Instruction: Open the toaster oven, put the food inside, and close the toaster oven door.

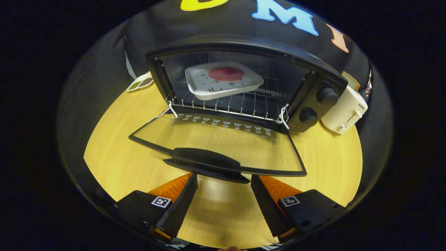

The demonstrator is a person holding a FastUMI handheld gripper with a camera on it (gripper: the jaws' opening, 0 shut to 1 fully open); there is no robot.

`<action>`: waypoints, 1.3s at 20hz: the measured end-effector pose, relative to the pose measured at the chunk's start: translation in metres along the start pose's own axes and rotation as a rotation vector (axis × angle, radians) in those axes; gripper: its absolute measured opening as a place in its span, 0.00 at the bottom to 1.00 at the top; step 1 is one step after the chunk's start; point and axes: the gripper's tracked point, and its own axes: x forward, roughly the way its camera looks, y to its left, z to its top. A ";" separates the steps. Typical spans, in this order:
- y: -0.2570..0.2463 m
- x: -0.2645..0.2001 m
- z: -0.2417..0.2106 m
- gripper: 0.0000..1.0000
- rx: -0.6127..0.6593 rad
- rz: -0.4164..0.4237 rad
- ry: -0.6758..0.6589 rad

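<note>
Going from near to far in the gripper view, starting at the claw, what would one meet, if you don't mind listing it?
Open claw → door handle → lowered glass door → wire rack → white tray holding the red food.

"SUPER" on white toaster (343, 113)

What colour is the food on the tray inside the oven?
Reddish pink, a round patch on a white tray, seen in the gripper view.
</note>
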 end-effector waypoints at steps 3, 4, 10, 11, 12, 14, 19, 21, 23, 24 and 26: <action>0.000 -0.017 0.033 0.98 0.011 -0.001 -0.126; -0.001 -0.026 0.044 0.99 0.026 -0.009 -0.160; -0.028 -0.094 0.138 0.99 0.050 -0.049 -0.436; -0.035 -0.113 0.148 0.99 0.044 -0.063 -0.492; -0.041 -0.130 0.154 0.99 0.039 -0.076 -0.545; -0.058 -0.164 0.161 0.99 0.027 -0.097 -0.627; -0.104 -0.230 0.152 0.99 0.041 -0.159 -0.744; -0.131 -0.251 0.138 0.99 0.086 -0.196 -0.766; -0.157 -0.275 0.126 0.99 0.123 -0.238 -0.801; -0.169 -0.286 0.119 0.99 0.132 -0.259 -0.821; -0.194 -0.308 0.106 0.99 0.143 -0.309 -0.858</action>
